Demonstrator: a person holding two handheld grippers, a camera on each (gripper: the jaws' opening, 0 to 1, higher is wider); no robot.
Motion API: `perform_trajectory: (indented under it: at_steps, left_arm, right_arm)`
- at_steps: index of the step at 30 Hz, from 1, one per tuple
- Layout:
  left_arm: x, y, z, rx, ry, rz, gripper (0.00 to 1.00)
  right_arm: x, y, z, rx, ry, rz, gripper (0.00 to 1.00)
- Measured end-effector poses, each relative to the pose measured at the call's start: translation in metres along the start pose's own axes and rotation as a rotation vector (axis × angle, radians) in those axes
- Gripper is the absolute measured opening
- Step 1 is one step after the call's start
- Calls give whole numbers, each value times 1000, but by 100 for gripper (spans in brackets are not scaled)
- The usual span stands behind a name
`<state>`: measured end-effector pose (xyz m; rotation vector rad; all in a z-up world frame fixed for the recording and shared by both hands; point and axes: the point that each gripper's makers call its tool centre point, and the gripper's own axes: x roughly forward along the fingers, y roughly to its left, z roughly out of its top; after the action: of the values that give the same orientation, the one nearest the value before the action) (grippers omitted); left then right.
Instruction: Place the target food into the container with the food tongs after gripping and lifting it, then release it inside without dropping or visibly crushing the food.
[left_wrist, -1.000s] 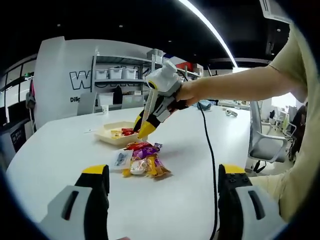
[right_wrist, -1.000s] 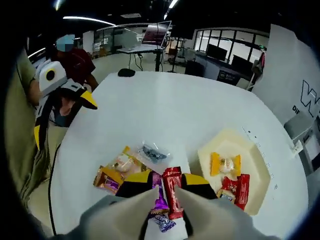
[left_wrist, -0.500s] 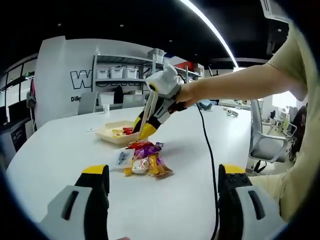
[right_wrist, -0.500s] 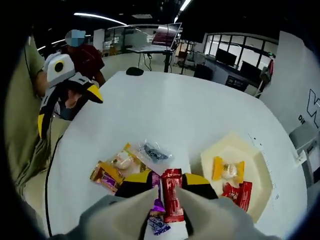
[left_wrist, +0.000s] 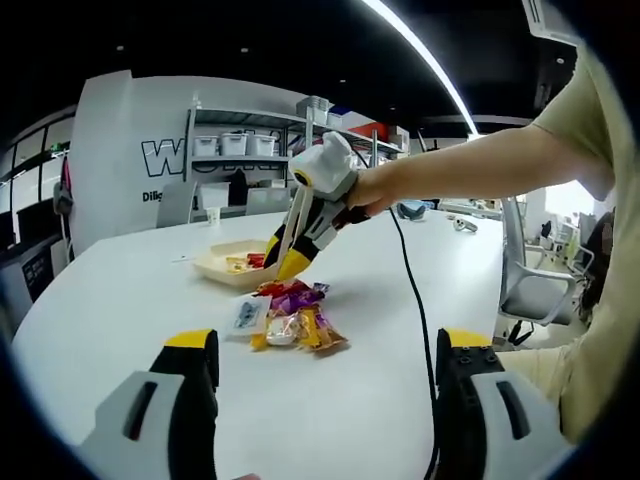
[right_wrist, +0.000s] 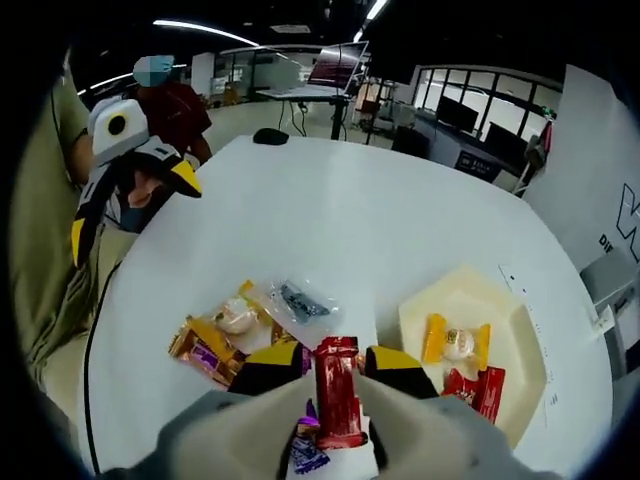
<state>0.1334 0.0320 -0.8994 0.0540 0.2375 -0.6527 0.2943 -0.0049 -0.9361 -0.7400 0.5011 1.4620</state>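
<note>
Nearest, right gripper (right_wrist: 338, 372) w/ jaws clamped on a red candy bar (right_wrist: 339, 405), held above the white table (right_wrist: 330, 230). Beyond: loose wrapped candies (right_wrist: 240, 325); cream tray (right_wrist: 470, 300) beside them holding two sweets. Left gripper (left_wrist: 325, 385): jaws spread wide, nothing between, pile of candies ahead.

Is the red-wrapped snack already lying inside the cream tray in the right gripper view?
No: the red-wrapped snack sits between the right gripper jaws, left of the cream tray.
</note>
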Motion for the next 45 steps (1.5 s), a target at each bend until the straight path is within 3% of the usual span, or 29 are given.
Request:
perform_trajectory:
  at_steps: [14,28,45]
  left_arm:
    - [-1,2,2,6,1,4,88]
    - [-1,3,3,12,3,5,88]
    - [-1,3,0,10,8,7,88]
  right_arm:
    - [10,-5,-16,-4,45,6,22]
    - [10,-15,-15,-8,30,-11,23]
    - [7,-5,-13,0,24,8,22]
